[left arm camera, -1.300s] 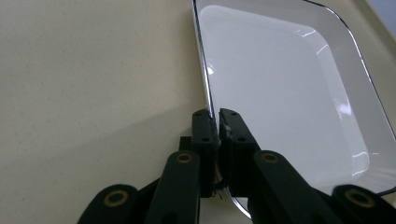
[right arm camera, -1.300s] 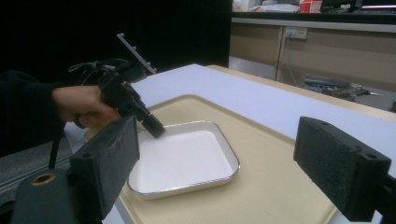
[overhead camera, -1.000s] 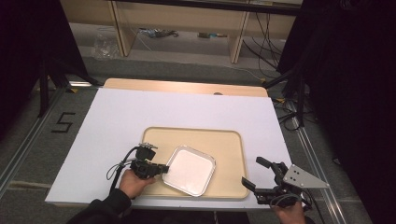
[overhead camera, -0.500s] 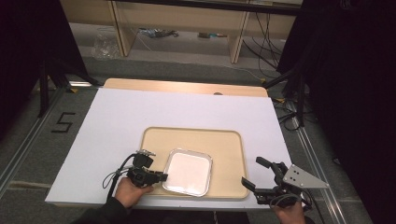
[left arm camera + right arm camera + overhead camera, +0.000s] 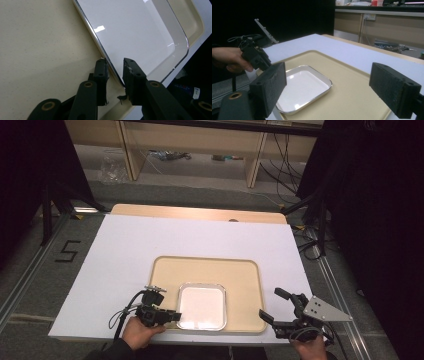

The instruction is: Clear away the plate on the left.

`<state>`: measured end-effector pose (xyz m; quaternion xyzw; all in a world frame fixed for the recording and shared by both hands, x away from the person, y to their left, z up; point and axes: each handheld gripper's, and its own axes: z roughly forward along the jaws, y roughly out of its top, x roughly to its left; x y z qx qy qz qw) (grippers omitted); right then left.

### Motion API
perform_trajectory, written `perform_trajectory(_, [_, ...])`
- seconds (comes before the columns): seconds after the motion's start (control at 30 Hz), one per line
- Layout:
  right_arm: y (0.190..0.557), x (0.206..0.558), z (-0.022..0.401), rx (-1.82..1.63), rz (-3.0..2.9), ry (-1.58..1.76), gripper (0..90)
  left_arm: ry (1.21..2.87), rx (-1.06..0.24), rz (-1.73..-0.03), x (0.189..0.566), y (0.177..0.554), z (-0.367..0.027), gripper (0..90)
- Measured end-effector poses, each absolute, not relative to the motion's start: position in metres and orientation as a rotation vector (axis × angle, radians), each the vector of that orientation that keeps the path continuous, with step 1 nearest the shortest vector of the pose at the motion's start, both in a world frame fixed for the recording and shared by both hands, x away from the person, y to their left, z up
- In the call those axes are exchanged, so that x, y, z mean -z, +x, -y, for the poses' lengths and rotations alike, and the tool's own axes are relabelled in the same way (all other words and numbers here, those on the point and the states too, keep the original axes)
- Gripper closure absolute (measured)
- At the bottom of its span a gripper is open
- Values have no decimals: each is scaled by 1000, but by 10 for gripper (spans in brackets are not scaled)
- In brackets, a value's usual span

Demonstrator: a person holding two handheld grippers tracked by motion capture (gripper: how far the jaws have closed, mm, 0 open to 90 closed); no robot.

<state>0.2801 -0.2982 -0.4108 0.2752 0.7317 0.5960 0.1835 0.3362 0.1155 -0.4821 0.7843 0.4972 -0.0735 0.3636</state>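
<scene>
From the high view, a beige tray (image 5: 207, 270) lies on the white surface (image 5: 125, 250), and a white square dish with a metal rim (image 5: 202, 306) sits in the tray's near half, close to the tray's near edge and nearer its left side than its right. The left claw (image 5: 170, 316) is at the dish's left edge, low on that side, held by a hand (image 5: 139, 332) at the surface's near border; the right claw (image 5: 275, 305) hovers off the tray's near right corner, well apart from the dish, its jaws spread wide. In the left gripper view the dish's rim (image 5: 110, 63) runs diagonally up and away from the claw, and the two jaws straddle that rim near a corner, one over the tray floor (image 5: 37, 50), the other over the dish's white inside (image 5: 135, 32); a gap shows between the pads, so the claw looks parted and not yet clamped, though whether either pad touches the rim is hard to judge at this angle. In the right gripper view the right claw's jaws stand far apart with nothing between them; the dish lies ahead and to the left, with the left claw at its far left side. The left hand is much the nearer to the dish, and a pinch on the rim would only need the jaws brought together.
</scene>
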Motion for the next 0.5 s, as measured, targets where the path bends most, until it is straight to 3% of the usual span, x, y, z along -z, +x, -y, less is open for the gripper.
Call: perform_trajectory(0.5, [282,412,301,-1667,-2053,787,152,2023,214,-1255,482,335,-109,671])
